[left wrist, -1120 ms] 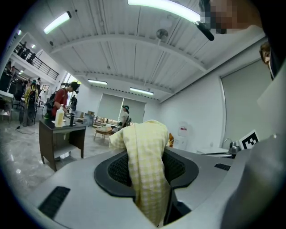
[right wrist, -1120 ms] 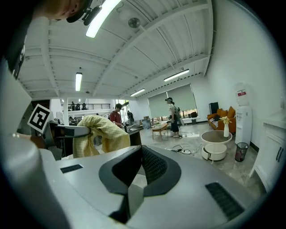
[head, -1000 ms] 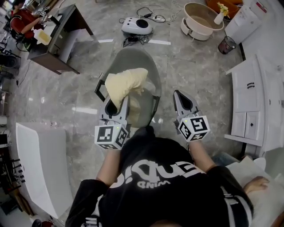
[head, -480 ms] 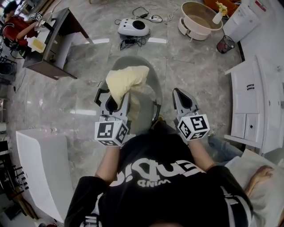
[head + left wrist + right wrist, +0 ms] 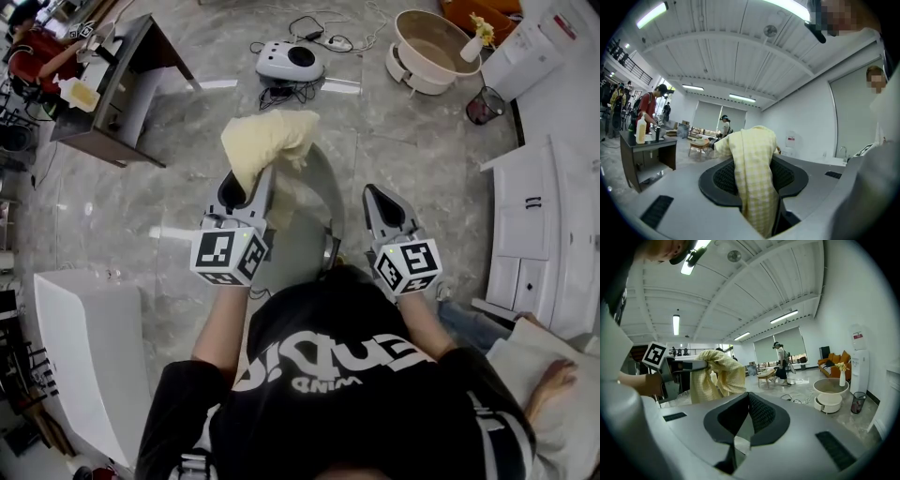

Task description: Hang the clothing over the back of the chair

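Note:
The clothing [image 5: 267,141] is a pale yellow checked garment, bunched and hanging from my left gripper [image 5: 247,192], which is shut on it. In the left gripper view the garment [image 5: 752,187] fills the space between the jaws and drapes down over them. The grey chair [image 5: 314,206] stands right below and in front of the grippers, and the garment hangs above its far part. My right gripper [image 5: 384,202] is to the right of the chair, shut with nothing in it [image 5: 748,397]. From the right gripper view the garment [image 5: 719,373] hangs at the left.
On the marble floor beyond the chair are a white device [image 5: 291,61] with cables, a round beige tub [image 5: 433,42] and a small bin [image 5: 483,105]. A dark desk [image 5: 122,84] stands at the far left, white cabinets [image 5: 544,225] at the right, and a white counter [image 5: 89,347] at the near left.
The left gripper has carried the garment up the picture, from over the chair's seat to its far part. The right gripper has moved forward alongside it.

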### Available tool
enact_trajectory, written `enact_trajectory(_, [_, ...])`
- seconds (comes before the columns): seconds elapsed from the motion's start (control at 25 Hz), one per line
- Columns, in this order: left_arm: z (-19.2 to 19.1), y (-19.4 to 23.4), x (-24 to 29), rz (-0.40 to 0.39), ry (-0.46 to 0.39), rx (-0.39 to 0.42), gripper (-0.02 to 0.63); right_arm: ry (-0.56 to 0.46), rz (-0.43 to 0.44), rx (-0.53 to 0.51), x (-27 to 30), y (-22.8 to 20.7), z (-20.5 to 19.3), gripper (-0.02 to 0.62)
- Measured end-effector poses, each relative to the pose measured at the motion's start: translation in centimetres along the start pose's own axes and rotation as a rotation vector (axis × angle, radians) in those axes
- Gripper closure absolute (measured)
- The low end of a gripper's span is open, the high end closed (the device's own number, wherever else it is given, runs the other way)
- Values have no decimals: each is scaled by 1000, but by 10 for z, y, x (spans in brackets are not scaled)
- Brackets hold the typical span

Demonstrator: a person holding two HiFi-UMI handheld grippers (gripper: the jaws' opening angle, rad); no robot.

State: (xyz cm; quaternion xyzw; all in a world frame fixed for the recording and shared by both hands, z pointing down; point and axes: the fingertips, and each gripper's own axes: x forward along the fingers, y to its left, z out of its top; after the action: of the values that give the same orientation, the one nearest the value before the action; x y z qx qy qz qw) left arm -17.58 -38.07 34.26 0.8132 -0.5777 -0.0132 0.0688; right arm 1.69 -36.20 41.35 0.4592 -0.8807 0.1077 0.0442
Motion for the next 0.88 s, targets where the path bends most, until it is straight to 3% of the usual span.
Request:
enact_trajectory(0.24, [25,15,37,-11,-33,8,426,8,7,2,17,-9,1,580])
enact_trajectory(0.44, [23,25,68,-15,-22,9,426,12,8,3,28,-15,3,580])
enact_trajectory(0.88, [-56,45,125,-6,100,3,426,45,-16,24,35,-37,-6,580])
